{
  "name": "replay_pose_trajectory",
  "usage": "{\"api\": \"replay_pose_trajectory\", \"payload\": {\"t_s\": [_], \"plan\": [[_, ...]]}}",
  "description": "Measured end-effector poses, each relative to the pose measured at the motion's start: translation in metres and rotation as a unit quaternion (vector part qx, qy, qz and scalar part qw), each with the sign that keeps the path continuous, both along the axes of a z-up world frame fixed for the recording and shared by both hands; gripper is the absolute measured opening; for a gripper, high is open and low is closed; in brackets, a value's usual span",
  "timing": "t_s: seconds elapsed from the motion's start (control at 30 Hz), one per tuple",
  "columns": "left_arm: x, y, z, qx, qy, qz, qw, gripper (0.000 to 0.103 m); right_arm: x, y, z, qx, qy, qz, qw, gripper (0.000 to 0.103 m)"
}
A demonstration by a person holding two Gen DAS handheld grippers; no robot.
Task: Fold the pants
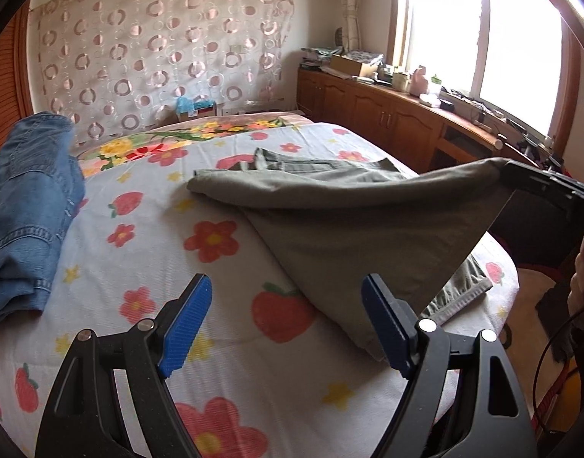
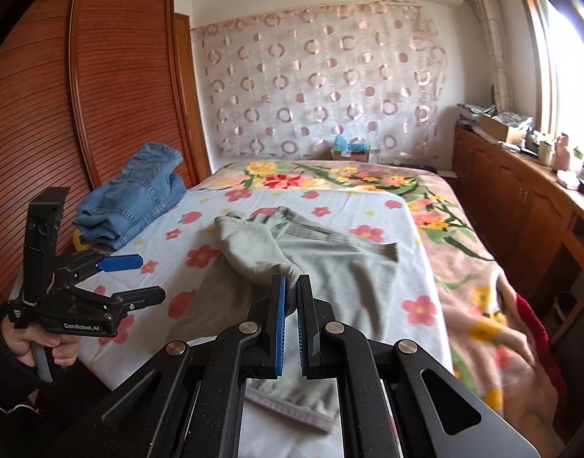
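Observation:
Grey-green pants (image 1: 330, 206) lie across the flowered bed sheet (image 1: 146, 252), waistband toward the far end. My right gripper (image 2: 291, 294) is shut on a pinch of a leg's cloth, and that leg hangs lifted off the bed as a taut sheet. In the left wrist view the right gripper (image 1: 521, 179) shows at the right edge, with the cloth draped from it. My left gripper (image 1: 288, 324) stands open over the sheet, just left of the lifted leg, with nothing between its blue pads. The right wrist view shows the left gripper (image 2: 150, 278) at the bed's left edge, held by a hand.
Folded blue jeans (image 2: 135, 198) sit on the bed's left side by the wooden wardrobe (image 2: 81, 95). A flowered blanket (image 2: 463, 252) covers the right and far part of the bed. Low wooden cabinets (image 1: 387, 118) with clutter run under the window. A small box (image 2: 353, 150) stands at the headboard.

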State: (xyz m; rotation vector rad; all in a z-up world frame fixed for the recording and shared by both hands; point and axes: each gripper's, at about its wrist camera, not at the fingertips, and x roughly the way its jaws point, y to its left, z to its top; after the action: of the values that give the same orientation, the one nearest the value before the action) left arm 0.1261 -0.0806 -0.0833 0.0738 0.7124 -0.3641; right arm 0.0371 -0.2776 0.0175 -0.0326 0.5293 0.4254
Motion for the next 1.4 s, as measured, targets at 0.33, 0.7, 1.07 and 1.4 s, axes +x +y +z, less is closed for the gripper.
{"api": "replay_pose_trajectory", "payload": {"t_s": [0.33,0.7,1.07,1.4], "plan": [[-0.002,-0.015,-0.008,0.006,0.012,-0.013,0.9998,0.081,-0.024,-0.001,-0.011,-0.006,0.017,-0.011,1.0,0.005],[-0.005,-0.026,-0.028,0.026,0.035,-0.025,0.9987,0.081,-0.017,-0.016,-0.039,-0.036,0.084,-0.03,0.995,0.005],[-0.004,-0.024,-0.034,0.024,0.046,-0.02,0.9984,0.081,-0.008,-0.016,-0.042,-0.033,0.096,-0.038,0.994,0.006],[-0.007,-0.003,-0.006,0.007,0.01,0.003,0.9999,0.081,0.011,-0.02,-0.005,-0.025,0.05,-0.024,0.998,0.026]]}}
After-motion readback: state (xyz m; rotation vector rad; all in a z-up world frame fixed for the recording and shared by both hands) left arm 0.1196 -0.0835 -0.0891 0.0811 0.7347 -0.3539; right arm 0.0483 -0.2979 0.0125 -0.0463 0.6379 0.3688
